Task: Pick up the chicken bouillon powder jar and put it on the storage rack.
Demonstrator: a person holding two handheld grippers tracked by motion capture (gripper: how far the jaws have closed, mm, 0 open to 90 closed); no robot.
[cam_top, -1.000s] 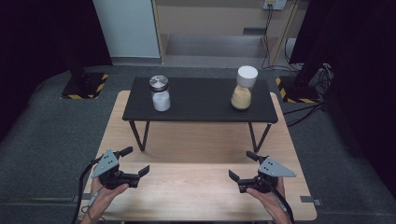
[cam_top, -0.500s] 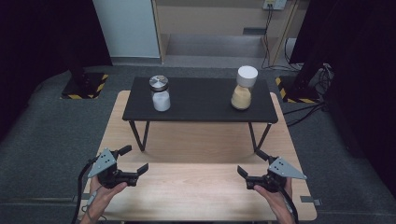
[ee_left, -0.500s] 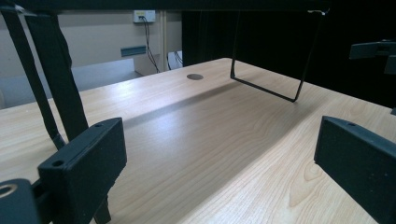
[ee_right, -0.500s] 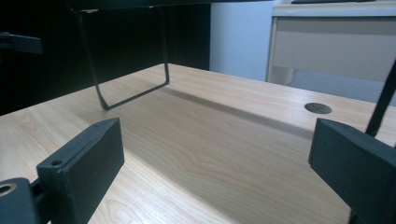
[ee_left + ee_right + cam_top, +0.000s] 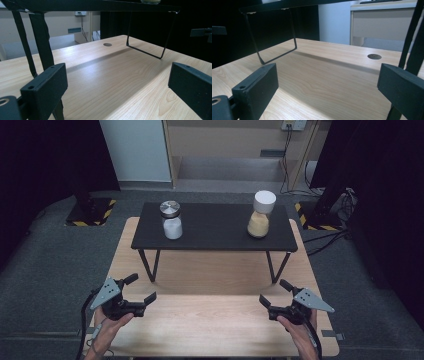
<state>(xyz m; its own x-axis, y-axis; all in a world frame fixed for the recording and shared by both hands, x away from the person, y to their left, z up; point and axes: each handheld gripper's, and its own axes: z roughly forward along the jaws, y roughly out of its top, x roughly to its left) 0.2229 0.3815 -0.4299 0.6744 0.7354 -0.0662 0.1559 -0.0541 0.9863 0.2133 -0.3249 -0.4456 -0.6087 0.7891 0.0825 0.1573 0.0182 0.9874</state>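
High view, left gripper point(image 5: 141, 288): held low over the near left of the wooden surface point(image 5: 210, 270), jaws spread wide, nothing between them.
High view, right gripper point(image 5: 273, 292): held low over the near right of the wooden surface, jaws spread wide, nothing between them.
High view, black stand point(image 5: 215, 227): set across the far half of the wooden surface, on thin black legs, well apart from both grippers.
High view, white jar point(image 5: 172, 220): upright on the left part of the black stand, metal lid on top, white contents below.
High view, yellow jar point(image 5: 261, 214): upright on the right part of the black stand, white lid on top, yellow contents below; well apart from the white jar.
Left gripper view, left gripper point(image 5: 117, 86): two black jaws far apart, bare wood between them; black stand's leg frame point(image 5: 150, 51) ahead, round hole point(image 5: 107, 44) in the wood beyond.
Right gripper view, right gripper point(image 5: 328, 86): two black jaws far apart, bare wood between them; leg frame of the black stand ahead at left, round hole in the wood at right.
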